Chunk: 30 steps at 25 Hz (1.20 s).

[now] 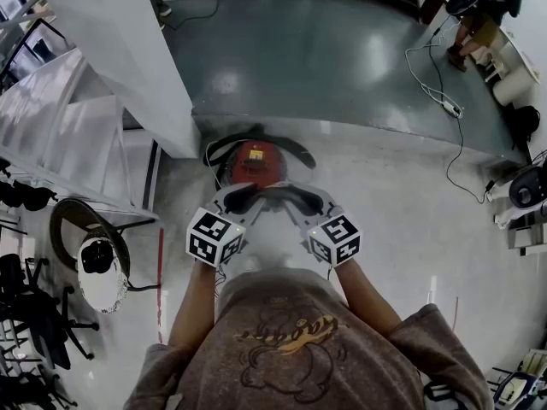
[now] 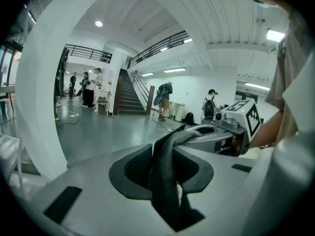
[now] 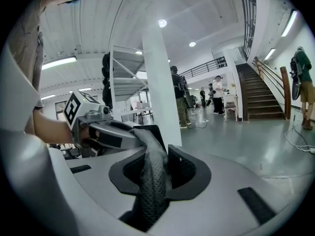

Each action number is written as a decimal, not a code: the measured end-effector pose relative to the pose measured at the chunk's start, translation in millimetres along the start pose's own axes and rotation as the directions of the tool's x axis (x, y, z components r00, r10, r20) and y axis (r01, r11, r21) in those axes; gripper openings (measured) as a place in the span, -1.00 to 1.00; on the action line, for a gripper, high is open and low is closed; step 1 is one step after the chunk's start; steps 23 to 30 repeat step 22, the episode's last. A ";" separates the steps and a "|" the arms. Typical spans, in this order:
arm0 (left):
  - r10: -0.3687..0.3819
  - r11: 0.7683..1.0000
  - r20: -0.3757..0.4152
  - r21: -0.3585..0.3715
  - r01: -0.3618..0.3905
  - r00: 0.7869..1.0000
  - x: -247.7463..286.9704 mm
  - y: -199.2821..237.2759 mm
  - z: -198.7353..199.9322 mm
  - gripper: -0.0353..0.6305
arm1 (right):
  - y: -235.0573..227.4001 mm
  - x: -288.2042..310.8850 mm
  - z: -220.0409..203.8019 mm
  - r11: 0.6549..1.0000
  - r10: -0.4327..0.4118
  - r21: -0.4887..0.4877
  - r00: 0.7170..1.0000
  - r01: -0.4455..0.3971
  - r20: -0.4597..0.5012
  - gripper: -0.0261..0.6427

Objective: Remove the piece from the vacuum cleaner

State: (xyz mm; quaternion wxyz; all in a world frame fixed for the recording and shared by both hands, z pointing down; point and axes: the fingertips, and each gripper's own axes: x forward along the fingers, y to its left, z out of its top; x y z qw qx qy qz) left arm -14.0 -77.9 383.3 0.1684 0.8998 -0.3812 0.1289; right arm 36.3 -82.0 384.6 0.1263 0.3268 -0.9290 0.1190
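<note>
A red vacuum cleaner (image 1: 254,162) with a black hose curled round it stands on the floor just ahead of me. Above it I hold a dark, mesh-textured curved piece (image 1: 273,196) between both grippers. My left gripper (image 1: 242,202) is shut on the piece's left end, and the strip (image 2: 167,151) runs from its jaws across to the right gripper (image 2: 219,136). My right gripper (image 1: 308,202) is shut on the other end of the piece (image 3: 153,178), which leads off to the left gripper (image 3: 106,132). The vacuum's front is hidden behind the grippers.
A white pillar (image 1: 128,49) and a metal staircase (image 1: 60,118) rise at the left. Black office chairs (image 1: 26,314) and a round white object (image 1: 98,272) stand lower left. Cables (image 1: 444,101) trail over the floor at the right, near a person (image 1: 479,15). More people (image 2: 88,87) stand far off.
</note>
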 end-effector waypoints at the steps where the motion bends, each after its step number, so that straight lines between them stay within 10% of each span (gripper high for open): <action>1: 0.002 1.000 -0.002 0.001 -0.002 1.000 -0.8 0.5 -0.4 -0.62 | 0.7 0.6 -0.3 1.000 0.000 0.001 1.000 0.000 -0.001 -0.69; 30: 0.021 0.999 -0.002 -0.039 -0.021 1.000 -6.1 1.8 -10.8 -0.61 | 6.9 3.5 -7.8 1.000 -0.010 0.023 1.000 0.011 -0.011 -0.69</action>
